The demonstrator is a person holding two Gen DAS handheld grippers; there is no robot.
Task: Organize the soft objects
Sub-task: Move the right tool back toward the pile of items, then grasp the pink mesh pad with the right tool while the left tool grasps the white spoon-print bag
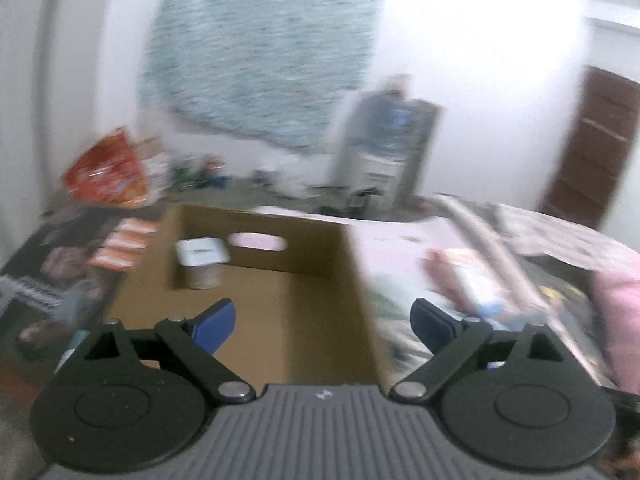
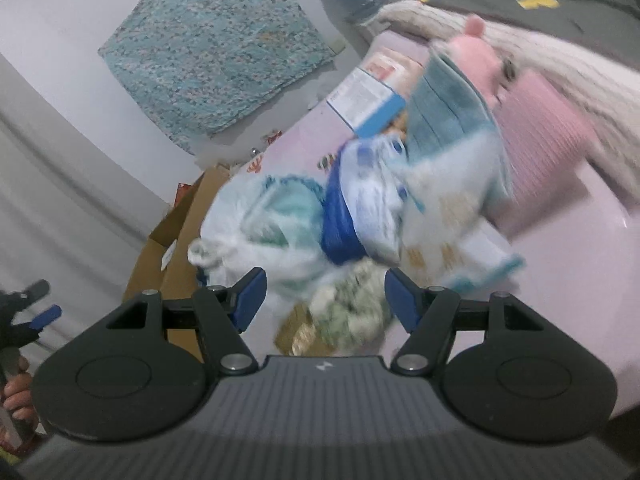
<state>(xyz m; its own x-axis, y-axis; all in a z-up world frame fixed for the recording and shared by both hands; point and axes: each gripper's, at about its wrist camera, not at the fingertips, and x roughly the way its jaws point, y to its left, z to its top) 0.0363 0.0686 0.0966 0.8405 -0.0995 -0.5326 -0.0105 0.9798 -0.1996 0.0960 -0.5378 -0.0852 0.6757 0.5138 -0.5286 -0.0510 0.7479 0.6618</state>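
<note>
Right gripper [image 2: 325, 300]: jaws part open, nothing between them. The pile of soft things [image 2: 352, 216] lies on the bed [image 2: 580, 248] straight ahead of these jaws, its long axis running from the bed's near edge toward the pink pillow [image 2: 544, 136]. Left gripper [image 1: 323, 322]: jaws wide, empty, facing the open cardboard box [image 1: 280, 276] beside the bed. Judgement: right hand is nearer the pile.

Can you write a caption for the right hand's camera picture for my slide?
Open right gripper faces a blurry heap of soft things: a white plastic bag and a pink plush toy.
</note>
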